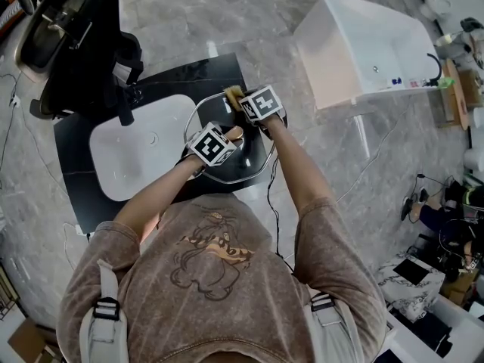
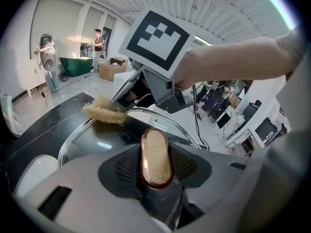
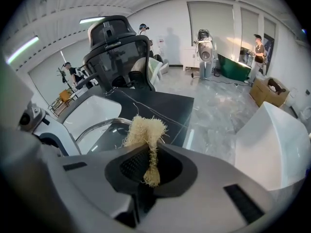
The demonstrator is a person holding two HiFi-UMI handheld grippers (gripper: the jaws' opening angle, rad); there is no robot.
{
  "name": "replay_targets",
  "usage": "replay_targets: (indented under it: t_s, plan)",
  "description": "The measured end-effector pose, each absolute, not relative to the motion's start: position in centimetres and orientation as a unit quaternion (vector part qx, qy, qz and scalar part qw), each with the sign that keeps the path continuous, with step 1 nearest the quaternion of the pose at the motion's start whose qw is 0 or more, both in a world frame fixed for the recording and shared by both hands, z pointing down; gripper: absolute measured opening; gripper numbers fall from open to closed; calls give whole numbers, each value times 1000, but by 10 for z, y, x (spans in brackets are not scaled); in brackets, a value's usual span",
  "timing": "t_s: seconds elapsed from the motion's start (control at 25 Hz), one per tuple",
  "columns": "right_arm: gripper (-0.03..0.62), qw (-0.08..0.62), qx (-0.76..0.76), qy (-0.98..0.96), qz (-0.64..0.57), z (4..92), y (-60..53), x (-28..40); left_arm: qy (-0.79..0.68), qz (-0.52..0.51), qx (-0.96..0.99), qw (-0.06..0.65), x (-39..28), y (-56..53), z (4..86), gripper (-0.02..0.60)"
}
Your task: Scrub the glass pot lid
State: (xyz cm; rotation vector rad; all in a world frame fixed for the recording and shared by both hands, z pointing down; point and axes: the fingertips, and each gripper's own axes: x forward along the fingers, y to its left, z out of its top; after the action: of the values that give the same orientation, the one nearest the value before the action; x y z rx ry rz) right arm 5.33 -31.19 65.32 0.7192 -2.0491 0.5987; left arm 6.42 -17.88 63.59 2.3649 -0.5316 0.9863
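— Lid (image 1: 248,159) first: where does it lie?
— On the black bench (image 1: 72,146), just right of the white sink basin (image 1: 125,161) set into it, straight in front of the person (image 1: 219,278). It is clear glass with a metal rim, and the dark bench top shows through it.

— And the left gripper (image 2: 157,163)?
— Its fingers are clamped on the lid's handle (image 2: 156,152), an oval wooden knob with a copper-coloured band. The knob sits between the two ribbed pads, at the middle of the glass.

— The right one?
— The right gripper (image 3: 146,165) has its fingers closed on a scrubber (image 3: 145,130), a pale, fibrous pad much like loofah. A pinched strip of it lies between the pads, and the frayed bulk sticks out past the fingertips.

— Where is the scrubber on the lid?
— At the far rim, across the handle from the person. In the left gripper view it lies against that rim. Whether it presses on the glass or only brushes it I cannot tell; the head view is too small there.

— Do the two grippers touch?
— No. They are near each other, the right one's marker cube just beyond the left one's in the head view.

— What stands around the bench?
— A black office chair (image 1: 83,51) at the far side of the basin. A white tub (image 1: 370,48) sits on the grey marble floor (image 1: 227,13) to the right, apart from the bench.
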Motion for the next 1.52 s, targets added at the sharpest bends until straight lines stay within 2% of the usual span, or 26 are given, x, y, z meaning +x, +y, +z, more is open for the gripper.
replay_targets:
  t_s: [0.48, 1.28, 1.52]
  plan:
    - [38, 432, 205, -850, 222, 650, -299, -2, -197, 364, 873, 259, 65, -179, 635, 189]
    - [38, 431, 92, -858, 263, 646, -254, -11, -204, 358, 873, 260, 64, -180, 636, 189]
    - [38, 405, 111, -858, 296, 644, -251, -1, -206, 355, 874, 259, 64, -180, 636, 189]
